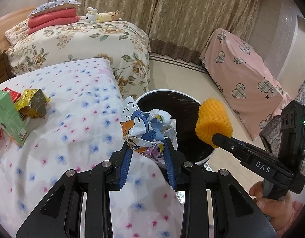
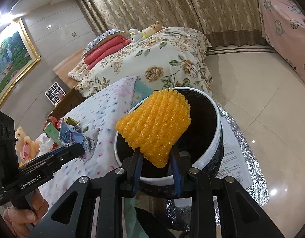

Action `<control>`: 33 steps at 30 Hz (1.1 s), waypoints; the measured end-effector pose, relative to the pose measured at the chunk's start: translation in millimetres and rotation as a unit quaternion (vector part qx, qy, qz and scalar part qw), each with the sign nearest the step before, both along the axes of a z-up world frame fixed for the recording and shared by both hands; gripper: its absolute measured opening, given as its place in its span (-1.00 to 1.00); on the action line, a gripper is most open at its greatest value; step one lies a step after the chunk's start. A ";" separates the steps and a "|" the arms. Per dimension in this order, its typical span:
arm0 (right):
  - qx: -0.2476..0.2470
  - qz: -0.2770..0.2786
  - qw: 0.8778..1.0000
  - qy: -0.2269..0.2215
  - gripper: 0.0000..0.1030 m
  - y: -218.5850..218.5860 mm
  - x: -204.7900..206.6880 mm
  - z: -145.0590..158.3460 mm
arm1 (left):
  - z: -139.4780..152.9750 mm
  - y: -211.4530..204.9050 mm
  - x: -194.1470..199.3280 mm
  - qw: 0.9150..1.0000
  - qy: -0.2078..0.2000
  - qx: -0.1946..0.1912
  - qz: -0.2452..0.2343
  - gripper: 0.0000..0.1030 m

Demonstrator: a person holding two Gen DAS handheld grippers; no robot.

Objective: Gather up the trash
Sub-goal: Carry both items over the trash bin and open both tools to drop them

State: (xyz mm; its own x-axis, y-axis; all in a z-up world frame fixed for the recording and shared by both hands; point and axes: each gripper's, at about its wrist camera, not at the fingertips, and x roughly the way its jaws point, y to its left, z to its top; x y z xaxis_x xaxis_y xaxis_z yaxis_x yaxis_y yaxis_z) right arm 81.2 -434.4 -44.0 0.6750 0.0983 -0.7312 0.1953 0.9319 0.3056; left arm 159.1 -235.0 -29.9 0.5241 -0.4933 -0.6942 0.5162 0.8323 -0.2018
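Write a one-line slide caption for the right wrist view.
Right gripper holds orange foam net over the trash bin.

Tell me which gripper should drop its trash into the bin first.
Right. The right gripper holds the orange foam net in front of the bin's dark opening. The left gripper holds its crumpled wrapper nearer the bin's rim, partly over the bedsheet.

the left hand-held gripper (image 1: 147,148) is a black frame with triangular cut-outs, round silver screws and ribbed blue pads. the right hand-held gripper (image 2: 157,154) is built alike. one black arm reads "das" in white, the other "genrobot.ai". a black camera block shows a green light. a pink sleeve (image 1: 291,216) covers the wrist.
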 end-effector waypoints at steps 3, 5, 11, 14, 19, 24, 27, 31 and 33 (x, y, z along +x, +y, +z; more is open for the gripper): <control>-0.001 0.000 1.000 0.002 -0.46 -2.3 3.2 -1.0 | -2.0 -5.3 4.4 1.000 0.002 0.004 -0.002 -0.41; -0.002 -0.001 1.000 0.005 -0.46 -3.8 4.8 -1.6 | -2.7 -8.7 6.7 1.000 0.001 0.006 -0.004 -0.41; -0.002 0.000 1.000 0.011 -0.46 -9.9 11.6 -5.5 | -5.7 -17.9 13.7 1.000 0.000 0.011 -0.008 -0.41; -0.002 -0.002 1.000 0.017 -0.45 -14.1 15.5 -8.6 | -7.3 -21.5 16.9 1.000 0.000 0.014 -0.010 -0.41; 0.002 -0.005 1.000 0.021 -0.40 -20.7 20.3 -11.1 | -8.7 -27.8 23.6 1.000 0.006 0.014 -0.011 -0.40; 0.001 -0.010 1.000 0.025 -0.31 -25.2 24.6 -11.7 | -9.7 -34.0 27.9 1.000 0.010 0.012 -0.016 -0.36; 0.003 -0.013 1.000 0.027 0.03 -27.6 26.4 -11.0 | -10.9 -35.8 31.1 1.000 0.015 0.013 -0.015 -0.13; -0.002 -0.017 1.000 0.025 0.12 -29.1 24.7 -9.1 | -12.3 -27.3 29.4 1.000 0.019 0.009 -0.003 0.13; 0.000 -0.019 1.000 0.025 0.12 -29.7 23.3 -8.7 | -12.7 -20.6 27.4 1.000 0.023 0.006 0.004 0.15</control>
State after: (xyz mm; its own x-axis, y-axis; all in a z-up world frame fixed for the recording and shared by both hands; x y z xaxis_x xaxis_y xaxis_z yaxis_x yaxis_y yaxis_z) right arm 104.5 -464.0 -52.6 0.6417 0.0723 -0.7636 0.2456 0.9237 0.2939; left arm 186.6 -255.6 -42.6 0.4954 -0.4815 -0.7230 0.5003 0.8386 -0.2156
